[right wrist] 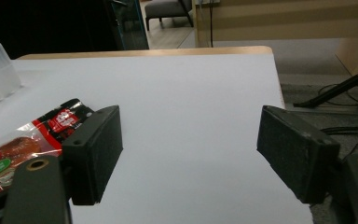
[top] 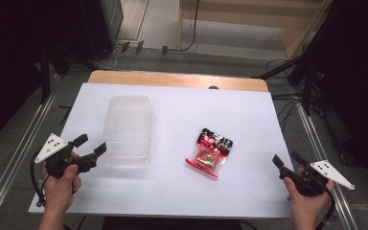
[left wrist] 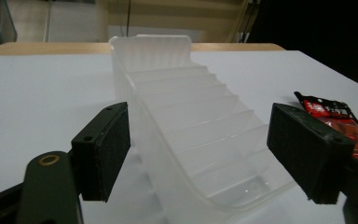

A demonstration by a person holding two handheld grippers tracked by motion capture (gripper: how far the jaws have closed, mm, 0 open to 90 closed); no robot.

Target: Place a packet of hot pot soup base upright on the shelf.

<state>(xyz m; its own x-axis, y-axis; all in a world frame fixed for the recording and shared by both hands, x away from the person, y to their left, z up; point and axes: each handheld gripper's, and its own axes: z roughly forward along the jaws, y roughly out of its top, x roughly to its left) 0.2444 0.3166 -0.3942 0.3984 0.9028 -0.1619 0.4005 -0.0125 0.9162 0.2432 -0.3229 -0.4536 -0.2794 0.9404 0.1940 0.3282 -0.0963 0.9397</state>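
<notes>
A clear ribbed plastic container [top: 128, 130] lies on the white table sheet [top: 182, 110], left of centre. A red and black snack packet [top: 210, 152] lies flat to its right. My left gripper [top: 91, 146] is open at the container's near left corner; in the left gripper view the container [left wrist: 191, 126] sits between and beyond the jaws, with the packet [left wrist: 338, 121] at the right. My right gripper [top: 287, 160] is open near the sheet's right edge, apart from the packet. In the right gripper view the packet [right wrist: 25, 140] lies at the left, partly behind the left jaw.
The wooden table edge [top: 177, 79] runs along the back. Metal rails [top: 318, 143] flank the table on both sides, with cables [top: 287, 103] on the floor at the right. Bare sheet lies between the packet and my right gripper.
</notes>
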